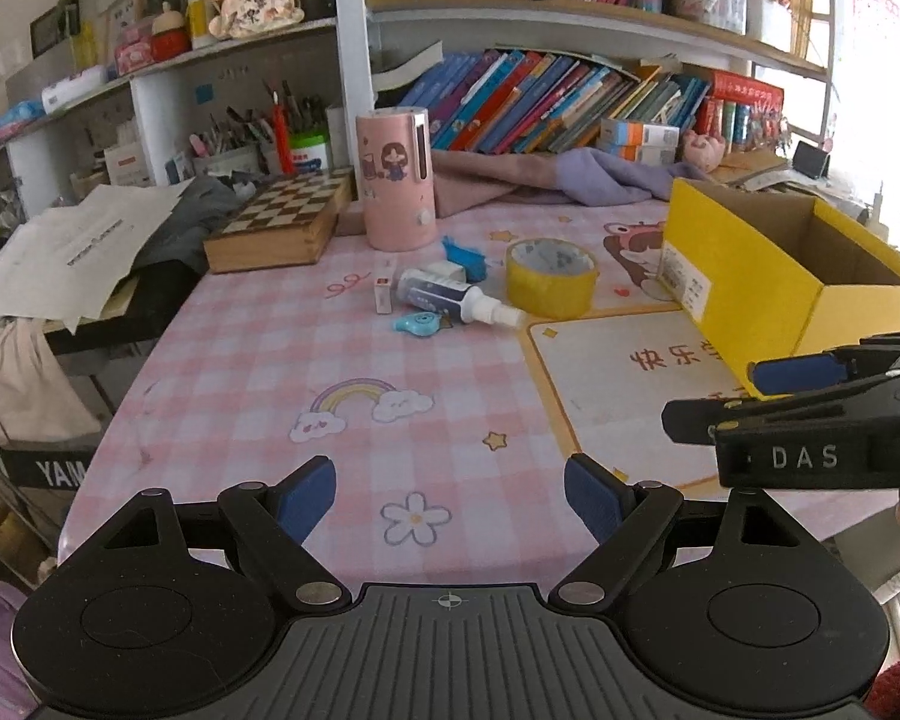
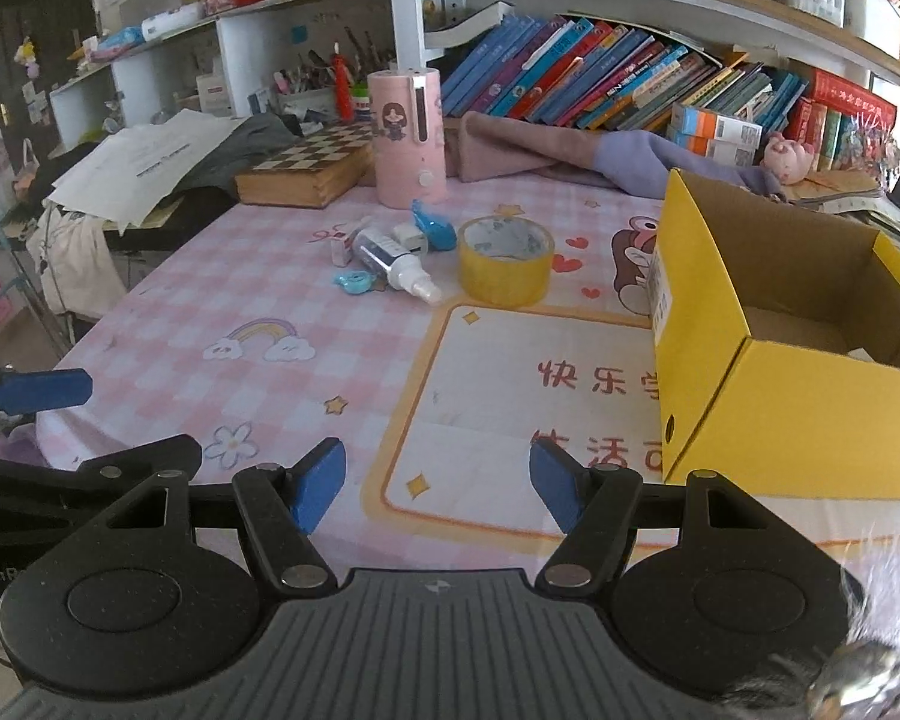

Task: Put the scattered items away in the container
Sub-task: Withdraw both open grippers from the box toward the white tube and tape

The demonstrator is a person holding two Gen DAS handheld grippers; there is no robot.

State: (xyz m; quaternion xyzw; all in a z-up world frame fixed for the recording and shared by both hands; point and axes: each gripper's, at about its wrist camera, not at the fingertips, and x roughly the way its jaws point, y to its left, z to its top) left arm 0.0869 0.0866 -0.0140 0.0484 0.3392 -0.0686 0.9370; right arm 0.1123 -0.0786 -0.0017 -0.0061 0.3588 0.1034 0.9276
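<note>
You had both grippers hanging back at the near edge, left gripper and right gripper, jaws spread wide with nothing in them, probably so you could see the whole mess first. The tape roll, spray bottle and little blue bits were clustered mid-table, just left of the yellow box, which looked nearly empty.
</note>
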